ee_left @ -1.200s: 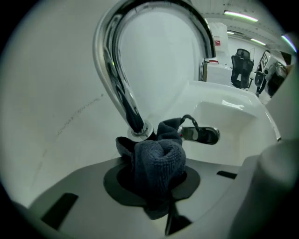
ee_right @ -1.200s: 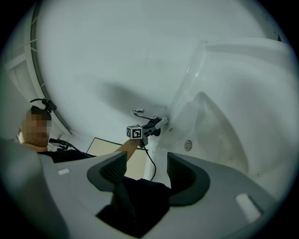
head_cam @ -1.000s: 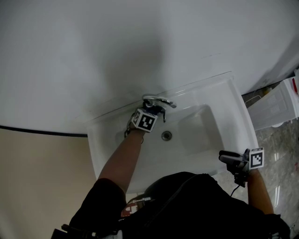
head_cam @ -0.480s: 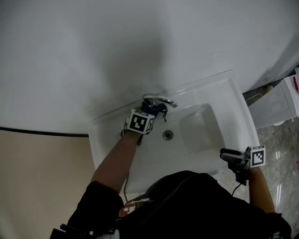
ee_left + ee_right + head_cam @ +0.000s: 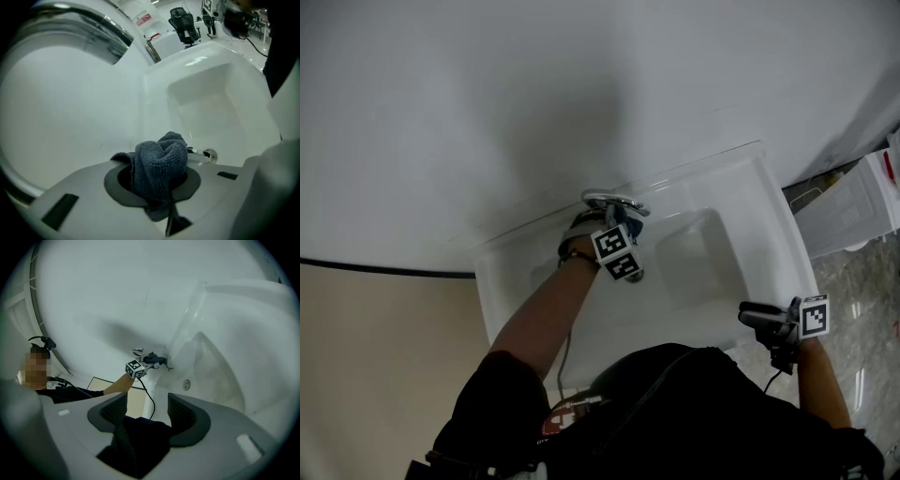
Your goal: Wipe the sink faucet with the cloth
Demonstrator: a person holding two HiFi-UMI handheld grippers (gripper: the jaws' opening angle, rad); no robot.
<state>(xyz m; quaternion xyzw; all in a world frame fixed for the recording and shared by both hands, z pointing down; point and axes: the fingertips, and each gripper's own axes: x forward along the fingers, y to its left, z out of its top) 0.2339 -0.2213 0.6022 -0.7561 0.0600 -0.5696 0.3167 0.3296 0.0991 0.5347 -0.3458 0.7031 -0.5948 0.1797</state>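
The dark grey cloth [image 5: 159, 164] sits bunched between the jaws of the left gripper [image 5: 157, 185], which clamp it, a wad poking past their tips. That gripper [image 5: 625, 234] points steeply down into the white sink [image 5: 769, 216], just below the chrome faucet [image 5: 614, 202], with the forearm stretched across the basin. The right gripper [image 5: 752, 315] rests roughly level at the sink's front right corner, jaws apart around nothing.

A white plastic bin [image 5: 861, 208] stands on grey marbled floor [image 5: 862, 292] — a black chair [image 5: 183, 24] near it.
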